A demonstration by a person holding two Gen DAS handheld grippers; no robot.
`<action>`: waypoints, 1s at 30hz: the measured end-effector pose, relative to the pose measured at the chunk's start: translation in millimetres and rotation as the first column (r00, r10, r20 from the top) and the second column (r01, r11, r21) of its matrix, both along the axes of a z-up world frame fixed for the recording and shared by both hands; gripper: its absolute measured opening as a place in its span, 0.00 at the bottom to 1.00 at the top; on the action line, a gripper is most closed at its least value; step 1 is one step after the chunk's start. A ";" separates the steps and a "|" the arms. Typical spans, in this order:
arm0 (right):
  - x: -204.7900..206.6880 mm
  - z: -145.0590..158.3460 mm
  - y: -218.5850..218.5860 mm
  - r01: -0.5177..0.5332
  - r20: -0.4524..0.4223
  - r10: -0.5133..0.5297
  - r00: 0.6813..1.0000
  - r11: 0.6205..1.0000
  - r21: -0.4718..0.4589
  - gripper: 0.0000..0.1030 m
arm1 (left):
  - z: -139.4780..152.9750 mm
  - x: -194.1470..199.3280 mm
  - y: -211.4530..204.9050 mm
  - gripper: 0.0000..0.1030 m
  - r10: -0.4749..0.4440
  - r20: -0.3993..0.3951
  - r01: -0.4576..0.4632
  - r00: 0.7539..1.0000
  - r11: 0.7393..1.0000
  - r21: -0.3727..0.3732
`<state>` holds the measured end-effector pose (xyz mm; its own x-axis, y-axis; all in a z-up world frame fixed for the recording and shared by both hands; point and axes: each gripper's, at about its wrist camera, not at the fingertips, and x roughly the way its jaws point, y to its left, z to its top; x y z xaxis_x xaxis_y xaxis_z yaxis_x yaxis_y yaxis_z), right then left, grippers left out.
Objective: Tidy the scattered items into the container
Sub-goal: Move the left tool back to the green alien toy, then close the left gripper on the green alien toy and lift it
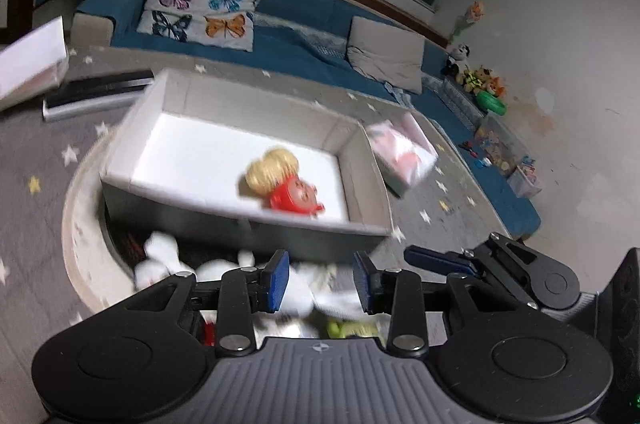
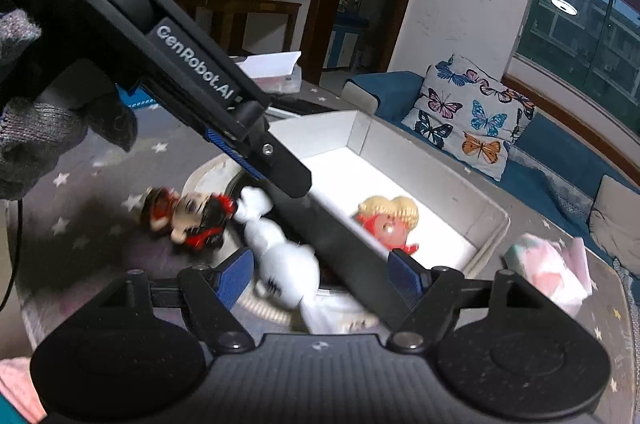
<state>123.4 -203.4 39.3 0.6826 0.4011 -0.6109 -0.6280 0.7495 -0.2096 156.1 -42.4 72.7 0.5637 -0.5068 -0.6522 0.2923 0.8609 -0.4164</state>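
A white cardboard box [image 1: 364,176] [image 2: 490,224] stands open on the grey star rug. Inside lies a red doll with blond hair [image 1: 280,180] [image 2: 390,218]. A white plush toy [image 1: 292,288] [image 2: 286,260] lies on the rug in front of the box. My left gripper [image 1: 322,280] is open just above it, one pad on each side, empty. My right gripper [image 2: 320,274] is open and empty, also over the white plush. The left gripper's body [image 2: 192,72] crosses the right wrist view. A red and black doll [image 2: 188,216] lies left of the plush.
A pink and white packet [image 1: 402,152] [image 2: 552,272] lies right of the box. A blue sofa [image 1: 304,36] with a butterfly pillow [image 1: 204,0] lines the far side. Flat boxes [image 1: 96,92] lie at the left. Small toys [image 1: 486,84] sit by the wall.
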 end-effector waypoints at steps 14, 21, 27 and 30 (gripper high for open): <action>-36.2 -48.3 -34.8 0.086 -0.100 -0.078 0.992 0.993 0.082 0.73 | -45.8 -24.0 -20.7 0.36 -0.051 -0.077 0.046 0.996 0.997 -0.067; -30.1 -62.3 -38.6 0.120 -0.133 -0.105 0.986 0.987 0.110 0.68 | -56.0 -16.9 -29.5 0.36 -0.070 -0.106 0.059 0.992 0.993 -0.107; -24.1 -65.2 -38.8 0.145 -0.144 -0.124 0.982 0.979 0.145 0.62 | -62.6 -8.6 -33.1 0.36 -0.071 -0.130 0.055 0.989 0.991 -0.123; -23.8 -66.9 -36.4 0.151 -0.145 -0.130 0.981 0.977 0.147 0.60 | -66.8 -4.7 -34.4 0.36 -0.071 -0.141 0.053 0.987 0.990 -0.127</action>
<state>99.5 -239.8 -27.6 0.6553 0.4050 -0.6376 -0.5283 0.8491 -0.0035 151.4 -76.8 5.9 0.4327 -0.6189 -0.6555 0.2727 0.7829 -0.5592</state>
